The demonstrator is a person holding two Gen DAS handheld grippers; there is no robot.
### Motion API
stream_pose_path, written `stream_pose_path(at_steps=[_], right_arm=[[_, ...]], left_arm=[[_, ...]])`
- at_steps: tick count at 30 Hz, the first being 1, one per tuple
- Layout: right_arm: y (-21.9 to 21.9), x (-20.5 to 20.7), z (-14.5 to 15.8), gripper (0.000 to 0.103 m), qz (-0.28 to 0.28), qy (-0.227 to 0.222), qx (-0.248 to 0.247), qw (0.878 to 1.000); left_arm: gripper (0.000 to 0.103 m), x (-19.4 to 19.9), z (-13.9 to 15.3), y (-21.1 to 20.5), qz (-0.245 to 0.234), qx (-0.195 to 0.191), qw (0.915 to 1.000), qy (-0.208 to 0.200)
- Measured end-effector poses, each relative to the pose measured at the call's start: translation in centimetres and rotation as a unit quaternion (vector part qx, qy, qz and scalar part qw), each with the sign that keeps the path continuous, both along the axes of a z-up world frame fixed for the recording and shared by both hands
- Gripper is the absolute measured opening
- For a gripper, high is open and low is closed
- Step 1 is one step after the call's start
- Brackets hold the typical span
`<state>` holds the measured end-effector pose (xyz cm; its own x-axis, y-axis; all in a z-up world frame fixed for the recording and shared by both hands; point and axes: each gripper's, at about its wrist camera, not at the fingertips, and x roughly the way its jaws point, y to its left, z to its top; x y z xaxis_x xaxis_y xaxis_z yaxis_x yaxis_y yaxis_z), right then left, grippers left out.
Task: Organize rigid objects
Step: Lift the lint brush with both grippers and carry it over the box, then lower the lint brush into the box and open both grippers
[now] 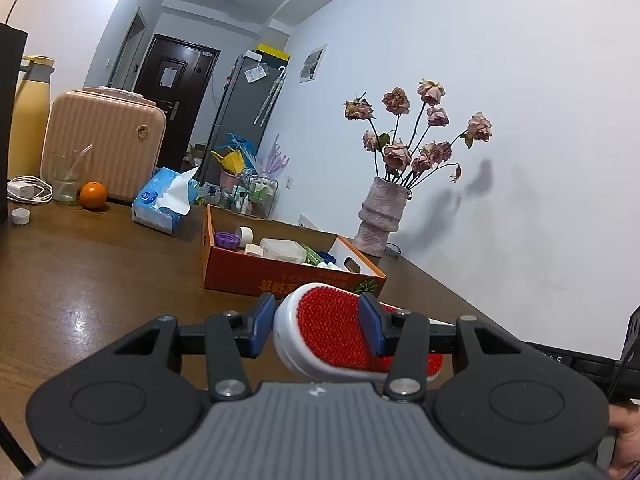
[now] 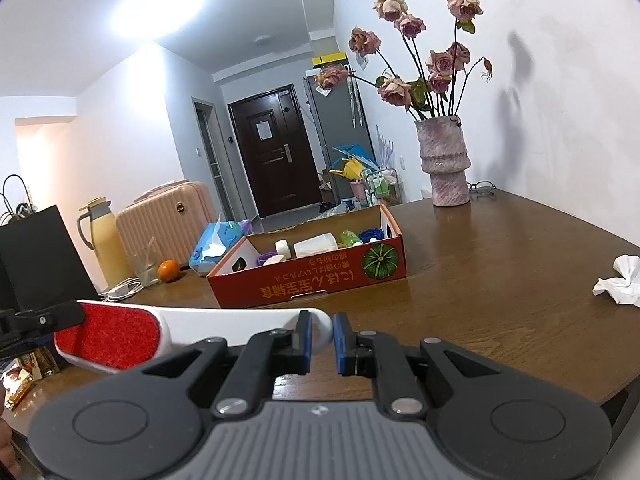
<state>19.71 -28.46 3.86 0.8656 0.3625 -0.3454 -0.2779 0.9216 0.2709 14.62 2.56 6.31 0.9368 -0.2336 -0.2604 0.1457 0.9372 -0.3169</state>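
Left wrist view: the left tool (image 1: 318,330) is clamped on the red, fuzzy head of the white plastic lint brush (image 1: 332,332), held above the brown wooden counter (image 1: 100,280) near the orange cardboard box (image 1: 280,276).

Right wrist view: the right tool (image 2: 322,338) pinches the brush's white handle tip. Only here shows a crumpled white tissue (image 2: 619,280).

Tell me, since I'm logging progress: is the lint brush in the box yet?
Out. The lint brush is held in the air by the left claw, short of the box.

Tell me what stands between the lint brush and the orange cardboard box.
Nothing visible does. The lint brush, gripped by the left gripper and right gripper, hangs just short of the cardboard box; only bare table lies between.
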Motion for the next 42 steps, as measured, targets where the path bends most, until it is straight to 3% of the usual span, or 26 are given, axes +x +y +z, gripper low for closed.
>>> stream_pose_path(at_steps=[8,22,28,34,42], right_arm=[[1.0,5.6,1.0,0.012,-0.004,-0.002,-0.01,1.0],[3.5,22.5,1.9,0.012,0.003,0.016,-0.003,1.0],[4.2,29.0,-0.3,0.012,0.001,0.046,-0.011,0.999],[5.5,32.8,-3.2,0.012,0.004,0.065,-0.024,0.998],[6.4,34.7,-5.3,0.014,0.004,0.055,-0.075,0.996]], left_arm=[[0.046,6.1,0.2,1.2,-0.003,-0.013,0.9999,0.009],[0.047,22.6,1.6,3.7,-0.002,-0.006,0.9995,0.031],[0.047,29.2,-0.8,4.3,-0.002,-0.016,0.9971,0.074],[0.047,31.3,-3.3,4.4,0.022,-0.01,0.9947,0.1],[0.046,34.2,-6.4,3.9,0.022,0.002,0.9901,0.139]])
